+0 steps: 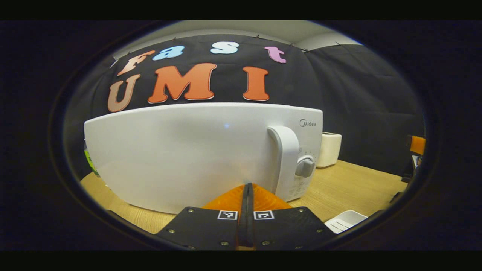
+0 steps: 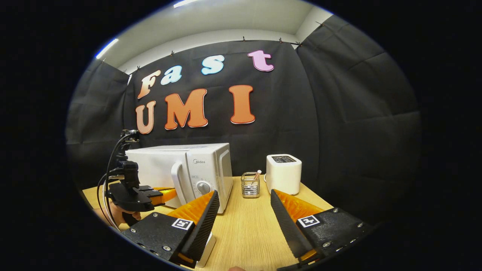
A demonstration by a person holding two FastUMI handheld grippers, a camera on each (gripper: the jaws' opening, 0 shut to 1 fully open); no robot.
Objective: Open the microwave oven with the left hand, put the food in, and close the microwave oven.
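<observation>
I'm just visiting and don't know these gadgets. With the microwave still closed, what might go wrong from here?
1. The left gripper is shut and sits low before the microwave door, left of the handle. It likely must open and shift over, or it may just bump the door.
2. A hard pull on the handle might drag the microwave along the table.
3. The right gripper is open and holds nothing; I cannot make out any food, so loading may stall.

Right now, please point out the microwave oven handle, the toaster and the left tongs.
microwave oven handle (image 1: 288,158): left gripper view, middle of the bar.
toaster (image 2: 283,174): right gripper view, front face.
left tongs (image 1: 247,194): left gripper view, between the closed tips.
</observation>
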